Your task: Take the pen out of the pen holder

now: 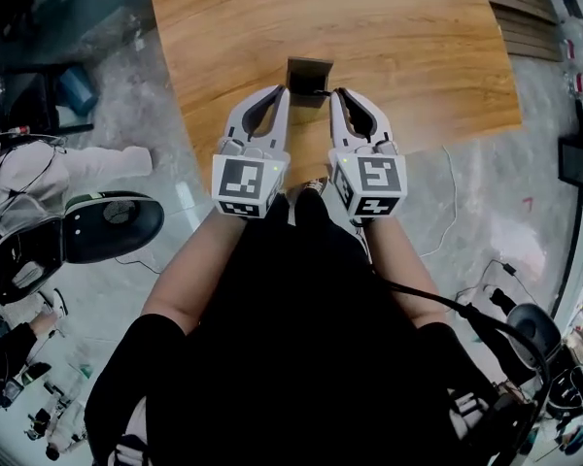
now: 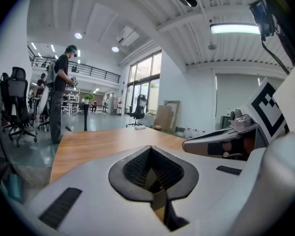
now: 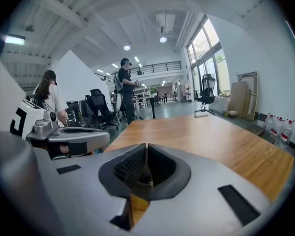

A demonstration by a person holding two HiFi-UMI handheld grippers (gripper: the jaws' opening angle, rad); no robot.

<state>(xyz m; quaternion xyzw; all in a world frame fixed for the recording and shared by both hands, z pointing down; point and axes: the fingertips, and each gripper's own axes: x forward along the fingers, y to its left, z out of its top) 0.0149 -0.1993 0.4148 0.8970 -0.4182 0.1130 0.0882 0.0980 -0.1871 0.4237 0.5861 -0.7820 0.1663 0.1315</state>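
A dark square pen holder [image 1: 309, 72] stands on the wooden table [image 1: 389, 37], close to its near edge. I cannot make out a pen in it. My left gripper [image 1: 285, 89] is shut, its tip just left of the holder's near side. My right gripper [image 1: 335, 92] is also shut, its tip at the holder's near right corner. Both gripper views look level across the tabletop, and the holder shows in neither. The left gripper [image 2: 150, 148] has its jaws pressed together with nothing between them, and so does the right gripper [image 3: 145, 146].
An office chair [image 1: 112, 223] stands on the floor to my left. Cables [image 1: 447, 221] run over the floor at the right. People [image 2: 59, 92] stand beyond the table's far end, with more chairs [image 3: 101, 107] and windows behind.
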